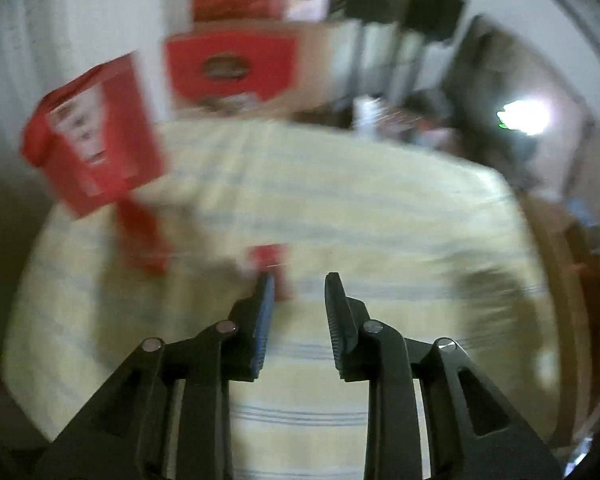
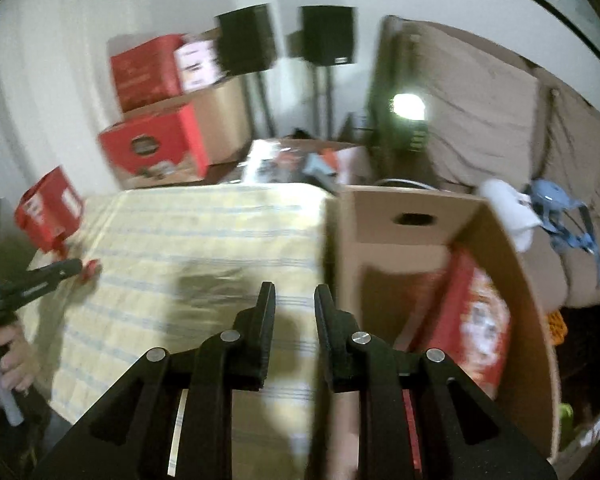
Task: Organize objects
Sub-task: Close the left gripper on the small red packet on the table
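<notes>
Both ribbed black jaws stand slightly parted, empty, over striped cloth (image 1: 340,208).

A lived-in room of a home. A striped yellow cloth (image 2: 204,240) covers the table. Past its far edge, red boxes (image 2: 152,148) stack against a white wall, two speakers (image 2: 328,36) stand on poles, and a draped sofa (image 2: 480,120) sits right.

Red carton (image 1: 96,140) on striped cloth (image 1: 340,208)
</notes>
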Motion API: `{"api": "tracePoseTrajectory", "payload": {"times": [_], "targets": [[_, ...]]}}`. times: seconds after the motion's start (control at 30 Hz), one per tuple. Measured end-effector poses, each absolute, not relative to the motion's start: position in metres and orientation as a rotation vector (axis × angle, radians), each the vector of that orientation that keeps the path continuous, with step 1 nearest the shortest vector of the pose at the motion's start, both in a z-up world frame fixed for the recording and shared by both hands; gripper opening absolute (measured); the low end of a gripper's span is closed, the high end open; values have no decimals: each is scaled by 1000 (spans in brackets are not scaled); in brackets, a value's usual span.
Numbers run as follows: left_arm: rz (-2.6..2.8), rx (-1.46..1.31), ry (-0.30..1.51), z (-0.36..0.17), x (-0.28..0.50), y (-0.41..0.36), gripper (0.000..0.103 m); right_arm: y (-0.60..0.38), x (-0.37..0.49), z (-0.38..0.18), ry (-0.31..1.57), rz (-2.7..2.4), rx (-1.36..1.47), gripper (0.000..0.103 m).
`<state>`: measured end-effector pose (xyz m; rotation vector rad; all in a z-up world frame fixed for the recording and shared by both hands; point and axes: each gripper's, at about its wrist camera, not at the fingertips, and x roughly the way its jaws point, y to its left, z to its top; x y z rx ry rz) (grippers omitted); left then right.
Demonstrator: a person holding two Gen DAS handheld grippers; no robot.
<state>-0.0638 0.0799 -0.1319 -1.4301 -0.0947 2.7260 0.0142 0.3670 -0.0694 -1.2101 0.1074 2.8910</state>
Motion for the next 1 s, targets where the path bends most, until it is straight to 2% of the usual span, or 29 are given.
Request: {"api": "tracePoseTrajectory", "payload": {"times": [0.07, 0.13, 0.33, 0.57, 0.67, 0.73, 0.77, 0.87, 1.0], "targets": [[2721, -1485, -146, -145, -70, 57, 24, 350, 4, -77, 96, 2913, -1267, 32], [2708, -1483, -206, -151, -71, 44, 24, 329, -8, -87, 96, 2930, -1334, 32], [2637, -1380, -239, -155, -73, 42, 25, 258, -38, -112, 42, 3019, -1491, 32], [2565, -1358, -146, -161, -85, 61, 33, 243, -53, -123, 94, 3008, -1512, 32], [2580, -1344, -123, -160, -88, 66, 32, 248, -56, -126, 117, 2984, -1521, 32], [2587, -1337, -112, -160, -86, 67, 29, 251, -57, -128, 122, 2969, -1527, 32], [2584, -1335, -119, -161, -86, 67, 17, 252, -57, -129, 128, 2963, -1526, 32], [2566, -1333, -165, -162, -85, 61, 16, 255, -58, -132, 154, 2945, -1530, 32], [2572, -1345, -139, -160, -83, 61, 16, 253, -54, -135, 133, 2935, -1533, 32]]}}
